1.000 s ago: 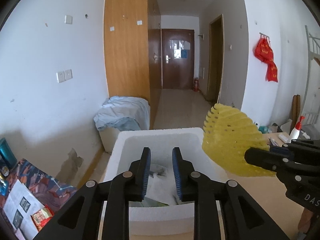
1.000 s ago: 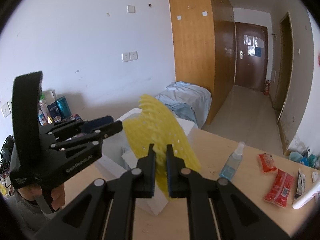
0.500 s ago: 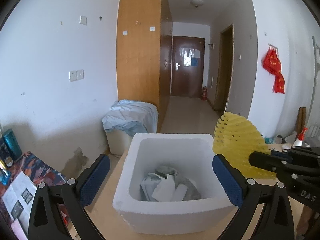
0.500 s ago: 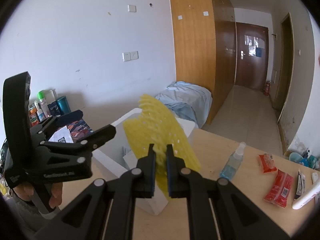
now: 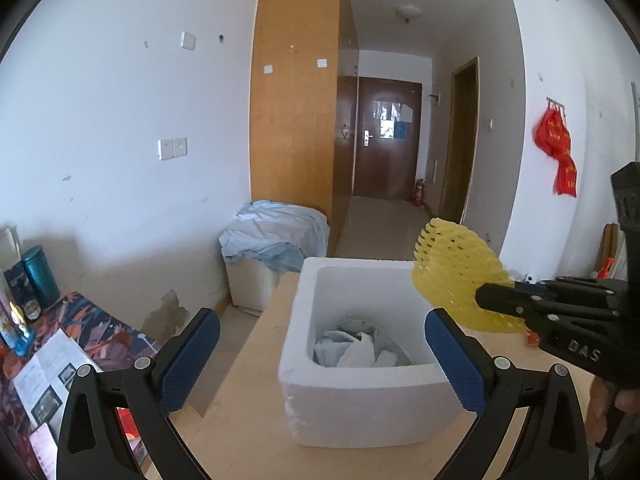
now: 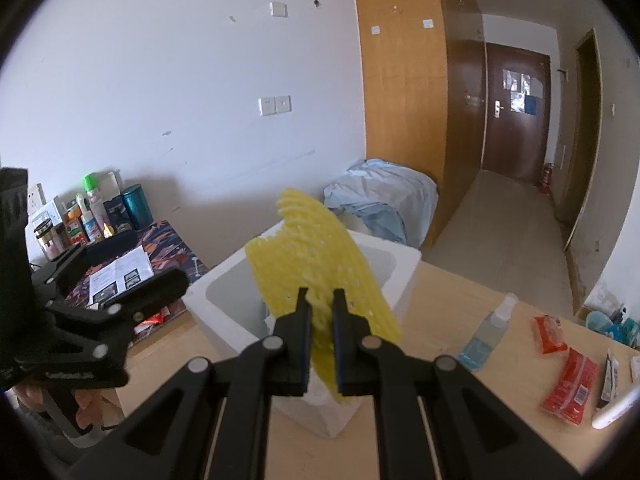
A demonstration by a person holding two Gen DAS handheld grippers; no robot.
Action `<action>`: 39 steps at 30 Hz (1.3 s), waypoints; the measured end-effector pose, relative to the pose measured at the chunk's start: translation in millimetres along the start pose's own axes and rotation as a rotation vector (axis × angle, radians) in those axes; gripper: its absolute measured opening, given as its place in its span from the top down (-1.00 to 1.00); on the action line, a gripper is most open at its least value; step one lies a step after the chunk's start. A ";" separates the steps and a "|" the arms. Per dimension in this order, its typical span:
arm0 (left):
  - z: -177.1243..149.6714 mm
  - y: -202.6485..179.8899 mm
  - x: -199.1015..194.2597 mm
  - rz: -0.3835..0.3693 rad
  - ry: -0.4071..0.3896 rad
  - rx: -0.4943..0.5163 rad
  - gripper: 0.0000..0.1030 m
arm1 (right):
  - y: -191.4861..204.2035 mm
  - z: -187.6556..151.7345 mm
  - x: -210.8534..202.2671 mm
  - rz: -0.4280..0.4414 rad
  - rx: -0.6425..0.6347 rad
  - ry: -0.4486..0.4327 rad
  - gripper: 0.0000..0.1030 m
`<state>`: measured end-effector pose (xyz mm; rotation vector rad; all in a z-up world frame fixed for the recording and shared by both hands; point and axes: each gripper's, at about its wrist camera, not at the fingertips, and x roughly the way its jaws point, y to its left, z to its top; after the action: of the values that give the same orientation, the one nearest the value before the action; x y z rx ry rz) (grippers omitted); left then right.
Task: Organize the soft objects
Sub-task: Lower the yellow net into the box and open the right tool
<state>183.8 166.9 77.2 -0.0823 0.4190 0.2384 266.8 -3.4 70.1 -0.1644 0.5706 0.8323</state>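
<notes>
Foam net stands edge-up from the clamped right gripper; left gripper gapes wide.

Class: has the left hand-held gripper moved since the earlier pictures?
Yes. The left hand-held gripper has backed away from the white foam box, which now sits smaller and farther off, and its jaws have spread wide.

Both wrist views look forward past their fingers, angled down, close on the foam box; both share it and the hallway door.
</notes>
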 end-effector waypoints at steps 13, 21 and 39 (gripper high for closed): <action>-6.4 20.9 -7.6 0.062 0.002 -0.024 -0.99 | 7.8 5.9 30.4 0.042 -0.029 0.040 0.77; -8.6 29.8 -7.6 0.097 0.008 -0.039 -0.99 | 8.7 8.4 44.8 0.029 -0.046 0.045 0.57; -9.7 29.5 -9.5 0.095 0.003 -0.041 -0.99 | 9.9 9.1 37.4 0.016 -0.042 0.026 -0.51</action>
<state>164.4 192.3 71.4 -0.1033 0.4217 0.3406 283.2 30.9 58.4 -0.2091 0.5795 0.8589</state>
